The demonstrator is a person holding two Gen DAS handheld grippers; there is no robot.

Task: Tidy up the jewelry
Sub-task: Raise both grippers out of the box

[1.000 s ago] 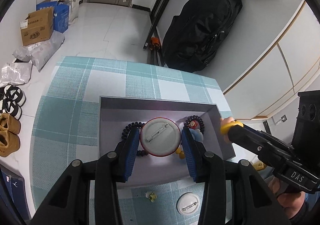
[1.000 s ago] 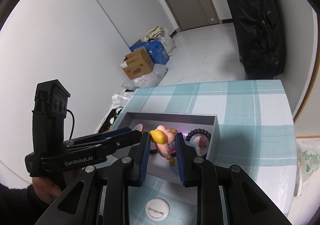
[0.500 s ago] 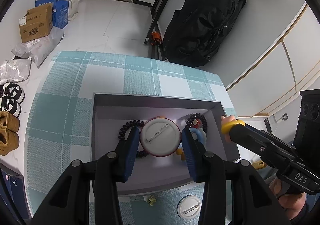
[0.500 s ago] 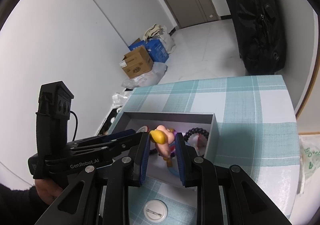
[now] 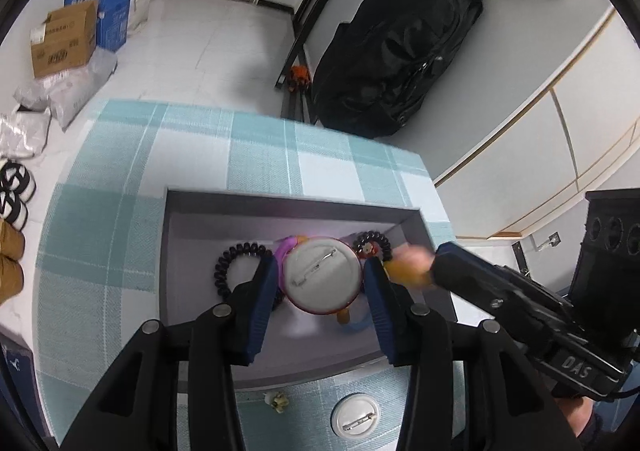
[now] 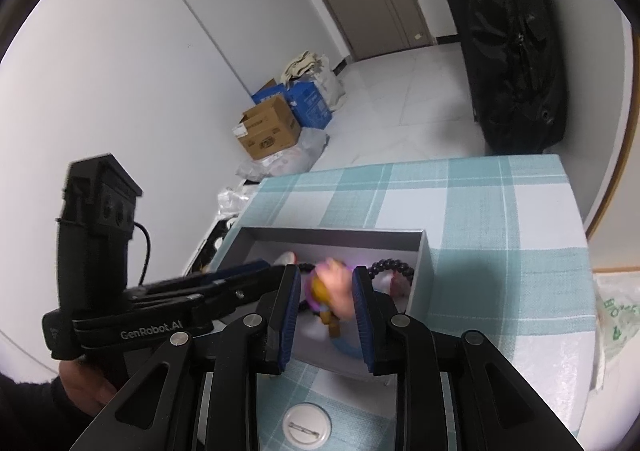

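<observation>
A grey box [image 5: 280,199] sits on the checked cloth and holds a black coil tie [image 5: 232,263], a bead bracelet [image 5: 376,241] and a blue ring [image 5: 360,325]. My left gripper [image 5: 320,271] hangs over the box, its jaws opening, and the round white badge [image 5: 320,275] still sits steady between its pads. My right gripper [image 6: 326,291] is at the box's right end with its jaws opening. The pink and yellow toy figure [image 6: 332,287] is blurred between them, with a gap beside the left pad. A second badge [image 5: 354,417] lies on the cloth before the box.
A small yellow-white piece [image 5: 278,399] lies on the cloth near the second badge. Past the table's far edge stand a black backpack [image 5: 400,51] and cartons [image 5: 64,39]. Shoes [image 5: 12,195] line the floor at left. A plastic bag [image 6: 616,323] lies at the table's right side.
The right jaws have widened and the toy figure, sharp before, now blurs and sits lower between them. The badge keeps its place in the left gripper.
</observation>
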